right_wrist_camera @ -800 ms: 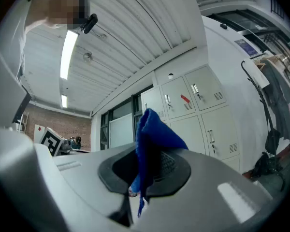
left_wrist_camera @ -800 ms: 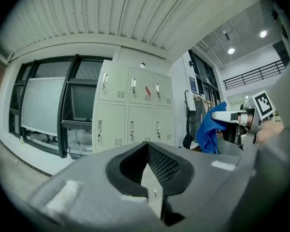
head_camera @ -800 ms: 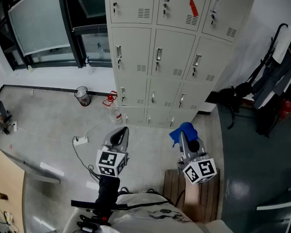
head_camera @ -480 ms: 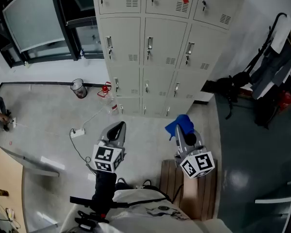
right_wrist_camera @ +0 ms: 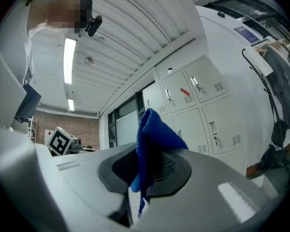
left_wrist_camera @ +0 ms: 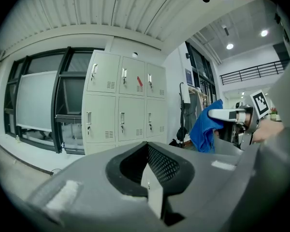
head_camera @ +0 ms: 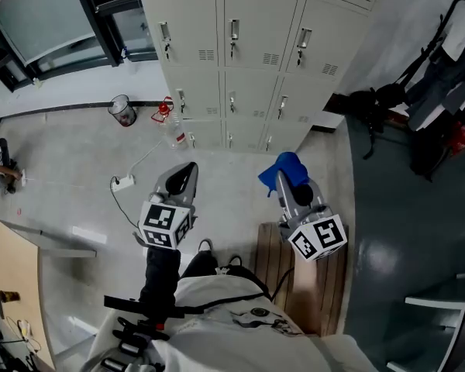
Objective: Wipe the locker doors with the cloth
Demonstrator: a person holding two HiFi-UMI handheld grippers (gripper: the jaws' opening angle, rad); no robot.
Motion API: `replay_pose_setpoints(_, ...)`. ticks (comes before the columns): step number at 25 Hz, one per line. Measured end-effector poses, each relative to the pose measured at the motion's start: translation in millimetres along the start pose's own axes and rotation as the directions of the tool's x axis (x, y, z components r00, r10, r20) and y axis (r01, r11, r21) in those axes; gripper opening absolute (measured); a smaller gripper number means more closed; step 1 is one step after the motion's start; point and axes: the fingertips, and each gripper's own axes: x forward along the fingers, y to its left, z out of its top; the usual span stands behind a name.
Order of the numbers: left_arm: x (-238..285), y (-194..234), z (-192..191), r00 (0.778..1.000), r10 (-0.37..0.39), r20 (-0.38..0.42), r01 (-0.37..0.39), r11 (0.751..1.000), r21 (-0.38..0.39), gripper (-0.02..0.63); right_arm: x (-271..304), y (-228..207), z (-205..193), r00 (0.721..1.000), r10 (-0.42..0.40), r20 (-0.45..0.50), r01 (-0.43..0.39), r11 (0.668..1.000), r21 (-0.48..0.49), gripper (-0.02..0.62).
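We're in a staff locker area of a plain, industrial-looking building. A bank of pale metal lockers (head_camera: 231, 60) fills the wall, with a handle and vent slots on every door. Left of the lockers run tall dark-framed windows (head_camera: 46, 22). Right of them stands a clothes rack (head_camera: 442, 60) hung with garments and bags. In front of the lockers there's bare concrete floor (head_camera: 70, 208), with a small waste bin (head_camera: 122, 110) and a power strip (head_camera: 123, 181) lying on it. Above the lockers, a ribbed ceiling (left_wrist_camera: 111, 8) and tube lights (right_wrist_camera: 67, 54).

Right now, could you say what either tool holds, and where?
The right tool grips the blue cloth at a bunched fold; the left tool holds nothing.
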Motion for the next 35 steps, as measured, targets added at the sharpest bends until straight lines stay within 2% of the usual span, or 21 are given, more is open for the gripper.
replay_pose_setpoints(5,11,25,-8,1.000,-0.020,-0.015,0.020,1.000,-0.015,-0.003,37,11,-26,0.998,0.019,-0.057,-0.019,1.000,0.011,0.026)
replay_pose_setpoints(8,26,47,-10,0.999,-0.051,0.004,0.051,0.998,-0.023,-0.003,76,8,-43,0.994,0.046,-0.102,-0.044,0.999,0.019,0.026)
replay_pose_setpoints(11,42,79,-14,0.999,-0.029,0.014,0.029,1.000,-0.007,-0.003,118,0,-62,0.988,0.081,-0.129,-0.073,0.995,0.062,0.026)
replay_pose_setpoints(13,58,103,-20,1.000,-0.012,0.000,0.012,1.000,-0.009,-0.003,143,-8,-73,0.987,0.076,-0.141,-0.065,0.994,0.085,0.026)
replay_pose_setpoints(17,82,151,-31,0.999,-0.026,-0.032,0.025,0.999,-0.045,-0.003,198,-13,-90,0.984,0.053,-0.173,-0.037,0.995,0.092,0.026)
replay_pose_setpoints(20,86,181,-47,0.998,-0.009,-0.062,0.004,0.997,-0.081,-0.003,227,-10,-106,0.978,0.060,-0.199,-0.043,0.995,0.090,0.028)
replay_pose_setpoints(24,107,188,-58,0.996,-0.004,-0.093,-0.006,0.994,-0.106,-0.003,244,-33,-115,0.972,0.060,-0.226,-0.043,0.996,0.082,0.028)
replay_pose_setpoints(28,135,181,-63,0.996,0.003,-0.084,-0.011,0.995,-0.097,-0.003,254,-69,-120,0.973,0.061,-0.223,-0.049,0.997,0.059,0.028)
replay_pose_setpoints(32,154,188,-97,0.994,0.040,-0.097,-0.051,0.993,-0.110,-0.003,281,-104,-145,0.975,0.070,-0.212,-0.065,0.997,0.027,0.028)
replay_pose_setpoints(35,176,187,-138,0.994,0.031,-0.104,-0.044,0.991,-0.128,-0.003,295,-143,-175,0.981,0.039,-0.189,-0.043,0.999,-0.012,0.028)
